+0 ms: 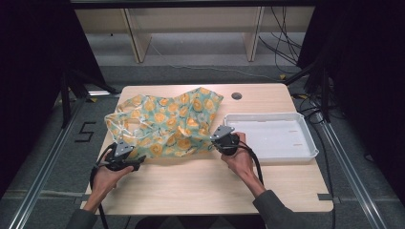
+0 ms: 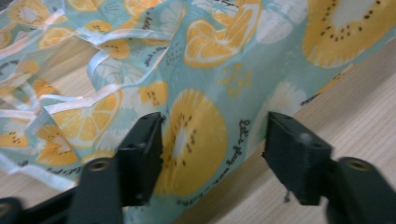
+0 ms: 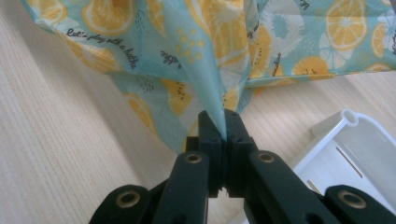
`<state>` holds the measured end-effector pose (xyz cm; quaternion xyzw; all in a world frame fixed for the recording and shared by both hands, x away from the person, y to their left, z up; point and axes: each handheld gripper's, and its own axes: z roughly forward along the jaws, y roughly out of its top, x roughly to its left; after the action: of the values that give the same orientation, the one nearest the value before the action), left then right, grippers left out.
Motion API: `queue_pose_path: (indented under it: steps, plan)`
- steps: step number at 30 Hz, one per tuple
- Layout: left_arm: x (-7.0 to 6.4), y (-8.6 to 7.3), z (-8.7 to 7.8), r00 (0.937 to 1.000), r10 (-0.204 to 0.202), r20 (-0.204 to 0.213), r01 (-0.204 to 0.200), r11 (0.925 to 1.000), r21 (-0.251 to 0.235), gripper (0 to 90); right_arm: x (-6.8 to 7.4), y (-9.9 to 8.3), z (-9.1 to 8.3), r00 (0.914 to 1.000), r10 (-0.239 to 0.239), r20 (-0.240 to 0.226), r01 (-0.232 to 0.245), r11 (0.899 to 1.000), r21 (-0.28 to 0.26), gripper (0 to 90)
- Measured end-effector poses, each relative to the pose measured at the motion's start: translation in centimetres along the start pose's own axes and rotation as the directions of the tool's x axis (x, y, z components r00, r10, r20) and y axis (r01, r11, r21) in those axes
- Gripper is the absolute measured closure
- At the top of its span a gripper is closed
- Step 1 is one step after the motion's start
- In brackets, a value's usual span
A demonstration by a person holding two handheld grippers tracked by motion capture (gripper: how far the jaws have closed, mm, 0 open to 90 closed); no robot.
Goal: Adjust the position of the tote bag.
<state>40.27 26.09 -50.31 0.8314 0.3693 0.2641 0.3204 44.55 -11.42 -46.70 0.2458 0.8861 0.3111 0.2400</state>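
A light teal cloth (image 1: 167, 121) printed with orange citrus slices lies crumpled on the left and middle of the wooden table (image 1: 200, 183). My left gripper (image 1: 139, 161) is at the cloth's near left corner. In the left gripper view its jaws stand open, one on each side of the cloth's (image 2: 196, 135) edge, and the gripper (image 2: 212, 149) holds nothing. My right gripper (image 1: 216, 137) is at the cloth's near right edge. In the right gripper view it (image 3: 225, 125) is shut on a pinched fold of the cloth (image 3: 205, 70), which rises taut from the jaws.
A shallow white tray (image 1: 305, 143) sits on the right part of the table, just right of my right gripper; its corner (image 3: 348, 119) appears in the right gripper view. A round grommet hole (image 1: 236, 95) is near the far edge. Cables lie on the floor beyond.
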Motion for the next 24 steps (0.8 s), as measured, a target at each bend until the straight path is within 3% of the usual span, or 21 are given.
queue_pose_path:
  steps: [1,2,3,4,5,6,8,10,11,12,13,15,16,17,18,19,20,21,22,24]
  plan:
    - [0.0,0.0,-0.1,0.9988,0.046,-0.012,-0.046,0.9989,0.008,65.4,0.0,0.0,0.0,1.0000,0.000,-0.001,0.000,1.000,0.000,88.9]
    - [-0.1,0.0,0.0,0.9961,0.087,-0.012,-0.087,0.9961,-0.014,83.9,0.1,0.0,0.0,1.0000,-0.002,-0.002,0.002,1.000,0.000,88.8]
    - [-0.2,0.0,0.0,0.9930,0.118,-0.007,-0.118,0.9927,-0.024,83.9,0.1,0.0,0.0,1.0000,-0.002,-0.002,0.002,1.000,0.000,88.8]
    - [-0.8,-0.1,-0.6,0.9956,0.087,0.034,-0.086,0.9962,-0.013,89.4,0.1,0.0,0.0,1.0000,0.000,-0.001,0.000,1.000,-0.004,87.9]
    - [-0.8,-0.1,-0.6,0.9956,0.087,0.034,-0.086,0.9962,-0.013,89.6,0.1,0.0,0.0,1.0000,0.000,-0.001,0.000,1.000,-0.004,87.9]
    - [-1.3,-0.1,-1.2,0.9877,0.147,0.055,-0.144,0.9886,-0.042,89.6,0.0,0.0,-0.2,1.0000,0.004,-0.001,-0.004,1.000,-0.008,86.1]
    - [-1.8,-0.1,-1.7,0.9864,0.147,0.072,-0.144,0.9882,-0.052,89.7,0.0,0.1,-0.3,1.0000,0.001,0.002,-0.001,1.000,-0.010,83.8]
    - [-3.7,-0.4,-2.7,0.9829,0.128,0.133,-0.120,0.9905,-0.068,89.7,0.0,0.2,-0.5,0.9999,0.009,-0.013,-0.009,1.000,-0.006,76.7]
    - [-3.7,-0.4,-2.7,0.9829,0.128,0.133,-0.120,0.9905,-0.068,89.7,0.0,0.2,-0.5,0.9999,0.009,-0.013,-0.009,1.000,-0.006,76.7]
    - [-5.4,-0.5,-3.2,0.9772,0.141,0.158,-0.131,0.9887,-0.074,89.6,0.2,0.2,-0.8,0.9998,0.003,-0.022,-0.003,1.000,0.007,76.0]
    - [-5.4,-0.5,-3.2,0.9772,0.141,0.158,-0.131,0.9887,-0.074,89.6,0.2,0.2,-0.8,0.9998,0.003,-0.022,-0.003,1.000,0.007,76.0]
    - [-6.8,-0.3,-3.8,0.9658,0.177,0.189,-0.167,0.9835,-0.071,89.6,0.2,0.3,-1.2,0.9996,-0.013,-0.025,0.014,1.000,0.012,78.6]
    - [-7.9,0.0,-3.9,0.9607,0.171,0.219,-0.154,0.9839,-0.090,89.6,0.2,0.4,-1.6,0.9986,-0.052,-0.010,0.052,0.998,0.024,85.9]
    - [-7.9,0.0,-3.9,0.9607,0.171,0.219,-0.154,0.9839,-0.090,89.6,0.2,0.4,-1.6,0.9986,-0.052,-0.010,0.052,0.998,0.024,85.9]
    - [-9.1,0.6,-3.8,0.9548,0.165,0.247,-0.143,0.9842,-0.104,89.6,0.0,0.7,-1.5,0.9975,-0.068,0.018,0.067,0.997,0.042,88.1]
    - [-9.1,0.6,-3.8,0.9548,0.165,0.247,-0.143,0.9842,-0.104,89.6,0.0,0.7,-1.5,0.9975,-0.068,0.018,0.067,0.997,0.042,88.1]
    - [-10.3,1.1,-3.5,0.9465,0.150,0.286,-0.122,0.9863,-0.111,89.5,-0.7,1.1,-1.2,0.9972,-0.059,0.046,0.057,0.998,0.039,88.3]
    - [-10.3,1.1,-3.5,0.9465,0.150,0.286,-0.122,0.9863,-0.111,89.5,-0.7,1.1,-1.2,0.9972,-0.059,0.046,0.057,0.998,0.039,88.3]
    - [-11.2,1.7,-3.1,0.9376,0.155,0.311,-0.129,0.9862,-0.104,89.5,-1.3,1.6,-0.8,0.9963,-0.050,0.070,0.047,0.998,0.041,88.2]
    - [-12.3,2.4,-2.6,0.9296,0.160,0.332,-0.134,0.9858,-0.101,89.4,-1.9,2.0,-0.1,0.9945,-0.046,0.094,0.041,0.998,0.050,85.9]
